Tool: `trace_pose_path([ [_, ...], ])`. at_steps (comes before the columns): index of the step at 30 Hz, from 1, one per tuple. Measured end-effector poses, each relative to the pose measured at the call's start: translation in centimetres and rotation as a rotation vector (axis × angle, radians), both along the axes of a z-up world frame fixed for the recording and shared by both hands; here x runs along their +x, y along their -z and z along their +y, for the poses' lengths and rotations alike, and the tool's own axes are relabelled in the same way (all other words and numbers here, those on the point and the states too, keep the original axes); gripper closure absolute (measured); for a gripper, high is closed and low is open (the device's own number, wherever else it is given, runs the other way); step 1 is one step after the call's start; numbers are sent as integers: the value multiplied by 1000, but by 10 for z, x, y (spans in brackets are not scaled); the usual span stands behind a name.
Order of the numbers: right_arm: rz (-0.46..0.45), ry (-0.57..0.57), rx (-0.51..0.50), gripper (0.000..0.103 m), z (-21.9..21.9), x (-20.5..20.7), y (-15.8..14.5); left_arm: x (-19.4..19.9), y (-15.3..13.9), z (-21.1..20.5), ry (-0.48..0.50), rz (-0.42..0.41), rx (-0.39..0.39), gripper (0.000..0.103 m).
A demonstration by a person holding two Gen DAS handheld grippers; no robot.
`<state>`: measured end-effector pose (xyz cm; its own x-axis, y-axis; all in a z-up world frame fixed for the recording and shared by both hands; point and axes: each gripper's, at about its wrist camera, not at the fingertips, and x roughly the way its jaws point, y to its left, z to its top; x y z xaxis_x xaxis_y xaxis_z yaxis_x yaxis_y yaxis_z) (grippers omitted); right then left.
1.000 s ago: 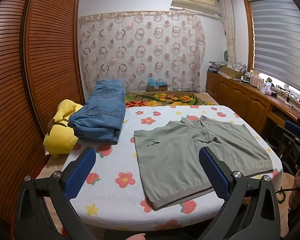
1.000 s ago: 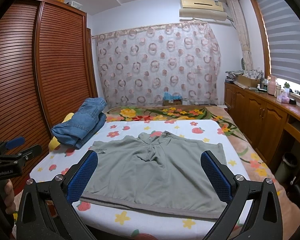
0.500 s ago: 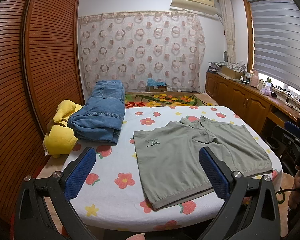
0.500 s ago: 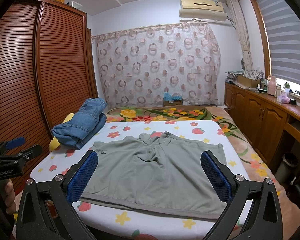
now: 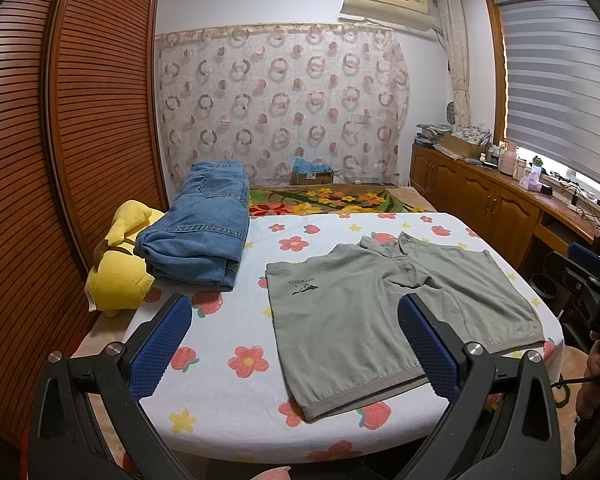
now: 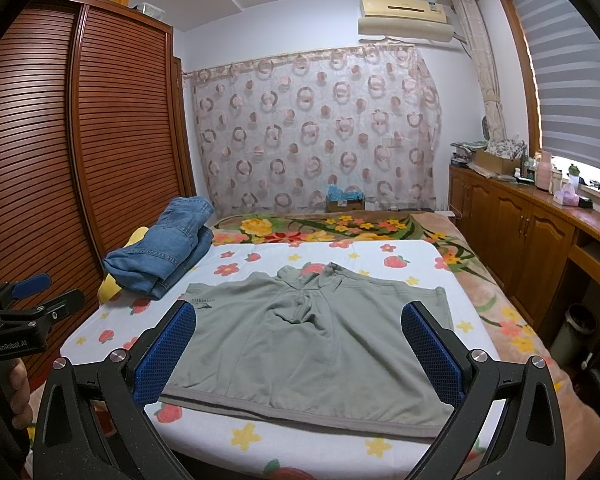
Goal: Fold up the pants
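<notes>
Grey-green shorts lie spread flat on the flowered sheet, waistband toward me, legs pointing away; they also show in the right wrist view. My left gripper is open and empty, hovering before the bed's near edge, left of the shorts' middle. My right gripper is open and empty, held above the near edge with the waistband between its blue pads. Each gripper shows at the edge of the other's view: the right one and the left one.
Folded blue jeans lie at the bed's back left beside a yellow plush toy. A slatted wooden wardrobe stands on the left. Wooden cabinets with clutter run along the right wall. A bin stands on the floor.
</notes>
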<state>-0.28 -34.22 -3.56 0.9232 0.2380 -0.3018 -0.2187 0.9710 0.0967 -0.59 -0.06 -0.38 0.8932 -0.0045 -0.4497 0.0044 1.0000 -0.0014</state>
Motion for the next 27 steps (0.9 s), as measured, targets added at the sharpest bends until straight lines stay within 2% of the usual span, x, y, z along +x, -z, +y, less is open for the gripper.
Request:
trace_pose_path([
  [19,-1,0,0,0,0,0,0,5,-2,-4,4,2,-2,0],
  [22,0,-1,-1,0,0,-1,0,4,-12,-17,10,12,-1,0],
  [27,11,-9,-6,0,2,2,1,10,-4,-19,26,45,-6,0],
])
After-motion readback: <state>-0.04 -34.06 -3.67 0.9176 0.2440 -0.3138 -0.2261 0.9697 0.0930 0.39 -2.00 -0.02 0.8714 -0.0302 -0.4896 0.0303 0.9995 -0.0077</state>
